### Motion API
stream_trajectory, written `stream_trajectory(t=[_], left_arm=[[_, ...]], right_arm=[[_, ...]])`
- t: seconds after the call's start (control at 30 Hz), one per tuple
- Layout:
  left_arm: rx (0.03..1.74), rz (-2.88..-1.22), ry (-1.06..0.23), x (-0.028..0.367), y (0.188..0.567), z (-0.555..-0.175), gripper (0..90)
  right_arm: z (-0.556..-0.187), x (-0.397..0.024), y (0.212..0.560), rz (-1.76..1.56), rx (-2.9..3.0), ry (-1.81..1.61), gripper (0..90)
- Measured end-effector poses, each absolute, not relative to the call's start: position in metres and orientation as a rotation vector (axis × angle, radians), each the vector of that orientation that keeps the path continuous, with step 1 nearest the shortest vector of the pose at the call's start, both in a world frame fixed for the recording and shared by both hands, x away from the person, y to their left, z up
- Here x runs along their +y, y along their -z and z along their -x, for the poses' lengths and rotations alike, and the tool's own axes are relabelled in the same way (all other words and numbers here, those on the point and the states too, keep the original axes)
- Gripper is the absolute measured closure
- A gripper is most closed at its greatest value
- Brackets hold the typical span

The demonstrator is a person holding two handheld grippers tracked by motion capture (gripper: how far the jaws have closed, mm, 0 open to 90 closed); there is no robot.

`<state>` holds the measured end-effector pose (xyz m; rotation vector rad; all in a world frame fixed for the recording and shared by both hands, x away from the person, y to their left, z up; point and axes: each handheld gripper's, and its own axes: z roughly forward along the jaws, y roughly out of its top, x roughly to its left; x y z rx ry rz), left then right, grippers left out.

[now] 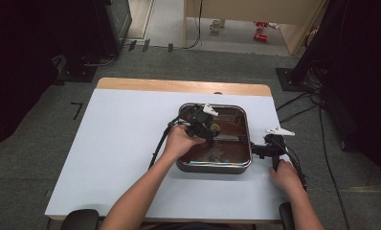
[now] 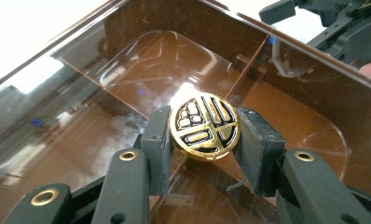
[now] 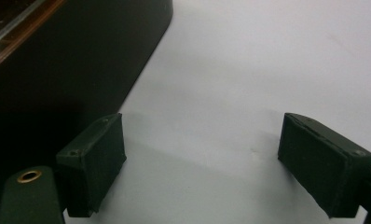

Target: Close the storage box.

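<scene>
A round gold-and-black medallion (image 2: 205, 126) is clamped edgewise by the left gripper (image 2: 205, 140), right above the brown tray (image 2: 127, 28). The right gripper (image 3: 200, 158) is parked beside that tray, spread wide, nothing held.

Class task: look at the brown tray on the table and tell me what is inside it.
Inside the tray, thin dividers split it into compartments. The left gripper holds a gold-and-black disc over them. Glare and the gripper hide parts of the floor, so other contents cannot be told.

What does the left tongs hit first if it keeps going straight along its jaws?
Probably the brown tray's thin divider wall or its floor just past the held gold medallion; the left tongs points down into the tray. Depth is unclear.
</scene>
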<state>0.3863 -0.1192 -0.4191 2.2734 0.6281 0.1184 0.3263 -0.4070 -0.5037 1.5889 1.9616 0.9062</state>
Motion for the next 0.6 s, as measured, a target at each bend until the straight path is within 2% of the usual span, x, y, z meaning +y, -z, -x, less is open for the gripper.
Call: stream_trajectory(t=[0.37,0.6], left_arm=[[0.626,-2.270,-0.104,-0.1183,0.4214,-0.3874,58.1],[0.625,-2.229,-0.059,-0.1144,0.4154,-0.3868,45.5]], right_arm=[[-0.3263,-0.4071,0.5038,-1.586,1.962,-0.907,14.4],[-0.3263,-0.4072,0.5038,-1.585,1.962,-0.907,14.4]])
